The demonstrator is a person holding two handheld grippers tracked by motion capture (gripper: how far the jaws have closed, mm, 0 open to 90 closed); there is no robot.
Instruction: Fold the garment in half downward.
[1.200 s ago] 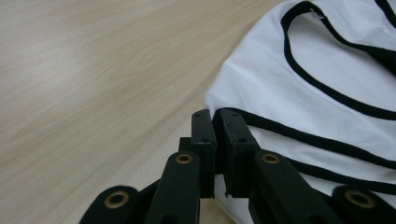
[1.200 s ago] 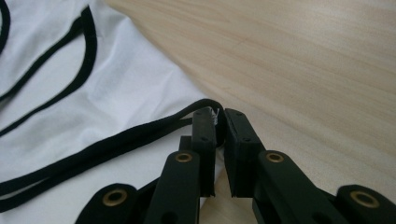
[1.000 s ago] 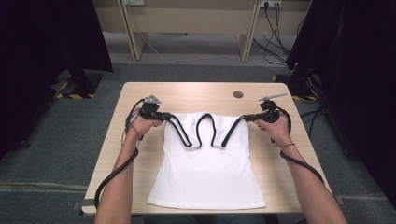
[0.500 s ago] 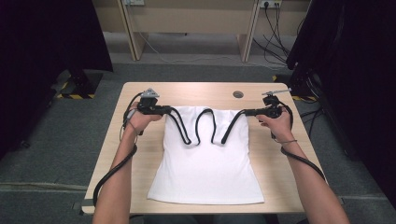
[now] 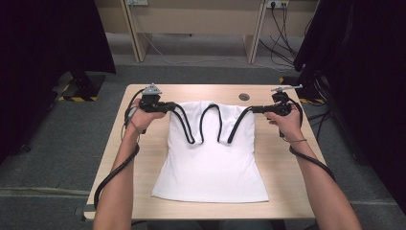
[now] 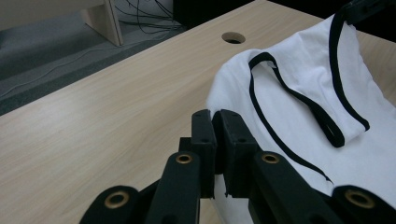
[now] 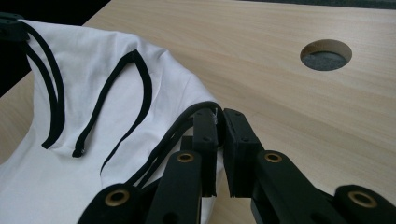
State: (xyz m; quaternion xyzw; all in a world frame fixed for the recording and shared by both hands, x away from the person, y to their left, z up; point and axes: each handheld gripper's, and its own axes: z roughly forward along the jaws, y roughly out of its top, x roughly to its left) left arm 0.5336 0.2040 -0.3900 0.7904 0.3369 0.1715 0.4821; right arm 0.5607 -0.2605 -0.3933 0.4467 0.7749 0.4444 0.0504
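Note:
A white tank top [image 5: 210, 158] with black trim lies face up on the wooden table [image 5: 143, 167], hem toward the person. My left gripper [image 5: 168, 106] is shut on its left shoulder strap, and my right gripper [image 5: 253, 109] is shut on the right strap. Both straps are lifted a little and pulled apart. In the left gripper view the jaws [image 6: 215, 119] pinch white fabric at the tank top's [image 6: 303, 121] edge. In the right gripper view the jaws [image 7: 219, 116] clamp the black-edged strap of the tank top [image 7: 107, 93].
A round cable hole [image 5: 244, 97] sits in the table just beyond the garment, near the right gripper. Bare wood lies on both sides of the top. Desk legs and cables [image 5: 282, 28] stand on the grey floor past the far edge.
Both grippers have moved away from the person toward the far edge, dragging the tank top's shoulders and hem with them. Both stay shut on the straps.

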